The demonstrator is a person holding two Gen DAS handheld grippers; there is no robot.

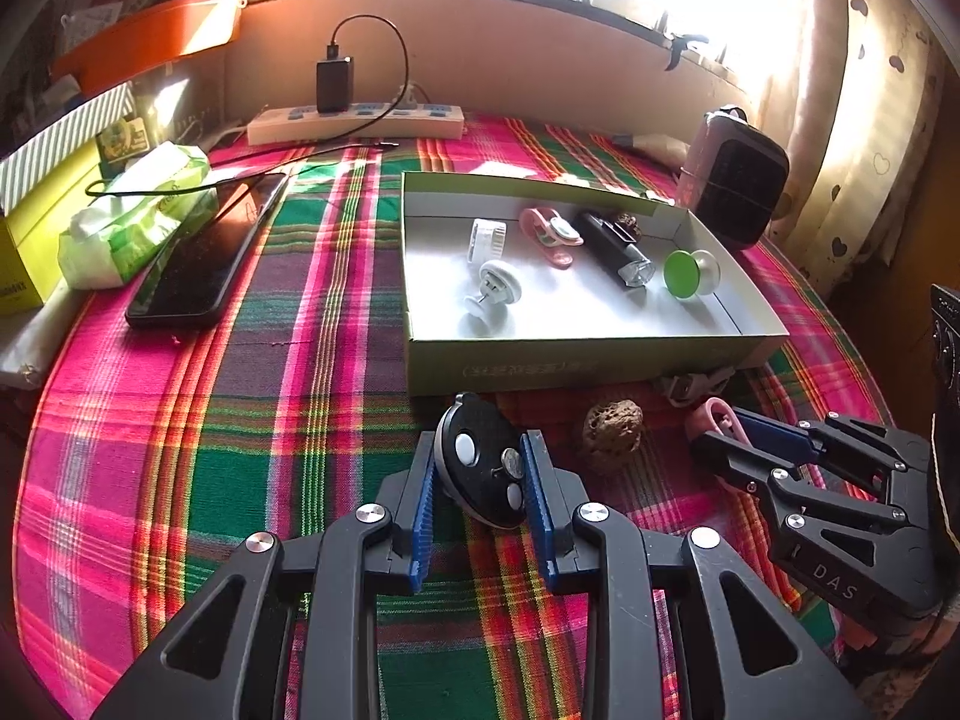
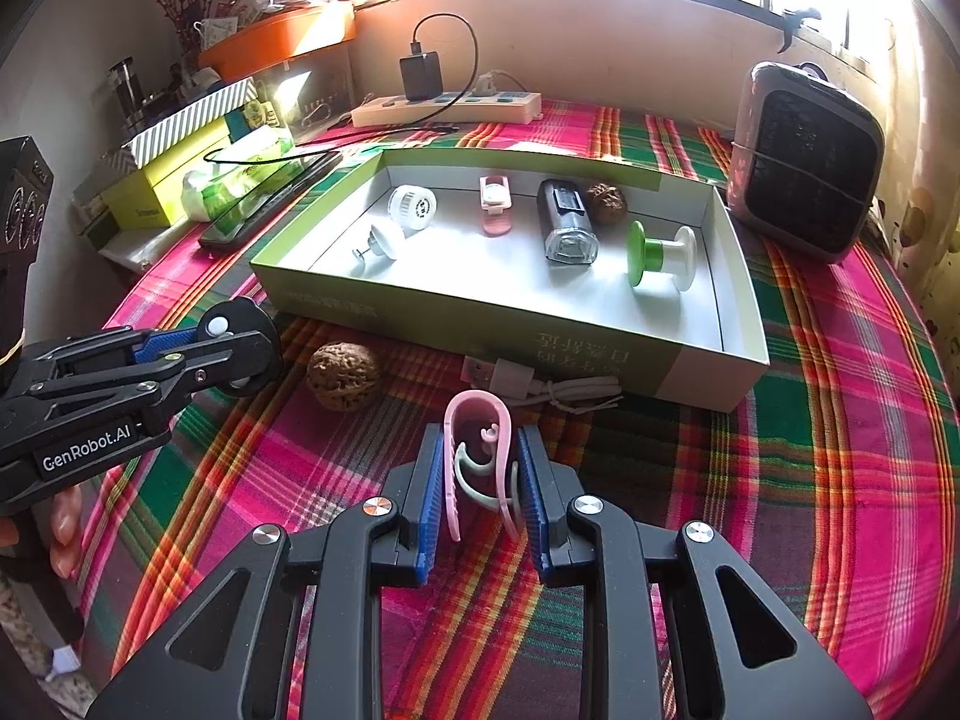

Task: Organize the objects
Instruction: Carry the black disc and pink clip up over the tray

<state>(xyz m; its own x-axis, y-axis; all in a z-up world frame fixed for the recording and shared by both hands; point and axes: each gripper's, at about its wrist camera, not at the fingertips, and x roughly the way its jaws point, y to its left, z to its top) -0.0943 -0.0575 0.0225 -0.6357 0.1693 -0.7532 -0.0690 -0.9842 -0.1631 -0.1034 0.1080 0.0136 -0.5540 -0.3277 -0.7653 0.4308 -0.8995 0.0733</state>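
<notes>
My left gripper (image 1: 480, 450) is shut on a black oval remote (image 1: 483, 462) with white buttons, just in front of the green-sided cardboard box (image 1: 576, 357). My right gripper (image 2: 480, 450) is shut on a pink clip (image 2: 477, 456), also near the box's front wall (image 2: 468, 324). A walnut (image 1: 612, 432) (image 2: 343, 375) lies on the plaid cloth between the two grippers. Inside the box lie a white cap (image 2: 413, 207), a white knob (image 2: 384, 243), another pink clip (image 2: 495, 204), a black bike light (image 2: 564, 222), a second walnut (image 2: 606, 199) and a green-and-white spool (image 2: 657, 255).
A white USB cable (image 2: 540, 384) lies against the box's front. A phone (image 1: 204, 255), tissue pack (image 1: 135, 222) and yellow boxes (image 1: 33, 240) sit left. A power strip (image 1: 354, 120) with a charger is at the back, a small heater (image 2: 804, 162) back right.
</notes>
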